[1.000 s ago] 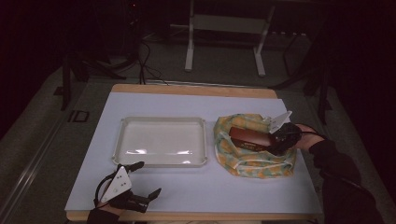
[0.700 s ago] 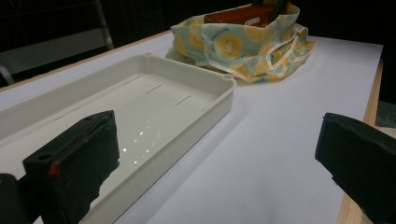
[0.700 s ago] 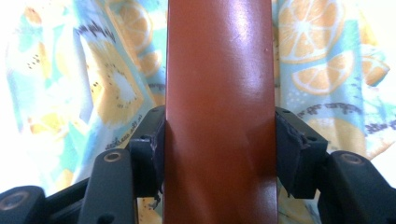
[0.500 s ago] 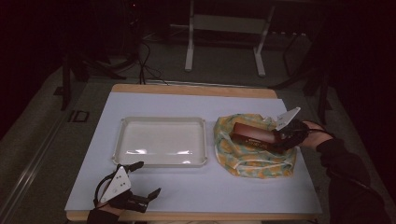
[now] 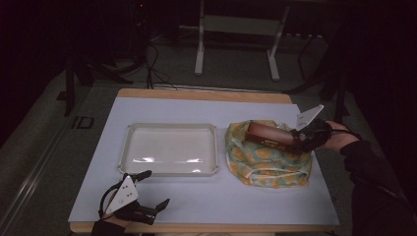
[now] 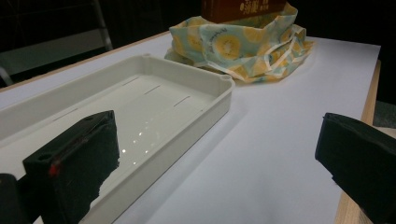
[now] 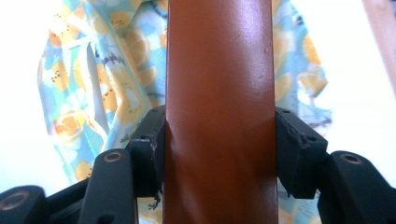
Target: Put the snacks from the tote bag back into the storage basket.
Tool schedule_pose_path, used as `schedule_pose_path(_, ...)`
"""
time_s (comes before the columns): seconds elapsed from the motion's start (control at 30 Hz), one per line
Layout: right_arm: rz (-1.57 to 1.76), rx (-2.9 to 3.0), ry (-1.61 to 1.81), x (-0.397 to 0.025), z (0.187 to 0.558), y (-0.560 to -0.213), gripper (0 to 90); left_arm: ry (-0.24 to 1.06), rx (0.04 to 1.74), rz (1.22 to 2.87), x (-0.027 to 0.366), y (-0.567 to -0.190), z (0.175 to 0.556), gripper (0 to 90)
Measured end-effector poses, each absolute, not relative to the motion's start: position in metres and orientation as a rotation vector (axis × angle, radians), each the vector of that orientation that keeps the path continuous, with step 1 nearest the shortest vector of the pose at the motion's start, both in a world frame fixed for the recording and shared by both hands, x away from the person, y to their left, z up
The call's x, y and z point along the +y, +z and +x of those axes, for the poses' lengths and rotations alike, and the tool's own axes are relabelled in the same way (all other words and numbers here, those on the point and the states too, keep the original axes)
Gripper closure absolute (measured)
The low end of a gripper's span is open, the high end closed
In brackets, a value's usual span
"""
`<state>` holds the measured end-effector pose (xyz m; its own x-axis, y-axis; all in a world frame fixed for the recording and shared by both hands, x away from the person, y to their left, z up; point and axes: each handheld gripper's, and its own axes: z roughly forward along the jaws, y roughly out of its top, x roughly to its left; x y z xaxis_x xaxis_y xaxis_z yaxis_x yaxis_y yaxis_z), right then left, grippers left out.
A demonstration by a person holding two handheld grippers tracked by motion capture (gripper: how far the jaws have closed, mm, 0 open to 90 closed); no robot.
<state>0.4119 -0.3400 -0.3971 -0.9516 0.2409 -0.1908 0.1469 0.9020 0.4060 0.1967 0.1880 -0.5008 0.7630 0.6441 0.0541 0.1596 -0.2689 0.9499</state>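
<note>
We have the brown box (image 5: 269,137) lifted a touch higher and swung further out of the fabric bag (image 5: 268,156) than half a second back, its far end now pointing toward the tray (image 5: 168,148) side. Our right claw (image 5: 296,142) is clamped on the box's near end; in the right gripper view both black jaws press flat against the box's (image 7: 219,112) two long sides. The box hangs over the bag, above the open mouth, not touching the table (image 5: 206,204).

Our left claw (image 5: 150,188) has not budged: it sits at the table's near-left corner, just in front of the tray, jaws spread wide with nothing between them.

The box is a long rectangular carton, smooth and slightly glossy, reddish brown with a band of small pale print along one edge. The bag (image 6: 238,46) is soft, crumpled cloth, pale blue with yellow citrus slices, its rim edged in white piping and slumped in folds. The tray (image 6: 154,100) is a shallow rectangular dish of off-white hard plastic with rounded corners, a raised lip and a shiny floor that throws back the light. The table has a matte white top with a wooden edge.
</note>
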Motion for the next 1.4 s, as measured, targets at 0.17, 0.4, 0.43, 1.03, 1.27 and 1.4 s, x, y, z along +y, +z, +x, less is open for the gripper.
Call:
schedule_pose_path(0.17,0.274,2.820,0.576,-0.336,0.412,-0.384,42.9,0.528,0.625,1.813,0.188,-0.501,0.197,0.0)
schedule_pose_path(0.4,0.258,2.803,0.588,-0.329,0.413,-0.364,42.9,0.528,0.623,1.814,0.188,-0.501,0.197,0.0)
schedule_pose_path(0.43,0.254,2.801,0.588,-0.327,0.413,-0.361,42.9,0.527,0.623,1.814,0.188,-0.501,0.197,0.0)
schedule_pose_path(1.03,0.135,2.762,0.615,-0.282,0.418,-0.332,42.9,0.519,0.614,1.817,0.188,-0.501,0.196,0.0)
schedule_pose_path(1.27,0.076,2.772,0.613,-0.259,0.420,-0.328,42.9,0.516,0.608,1.817,0.188,-0.501,0.196,0.0)
schedule_pose_path(1.4,0.040,2.779,0.609,-0.245,0.421,-0.329,42.9,0.514,0.607,1.817,0.188,-0.501,0.196,0.0)
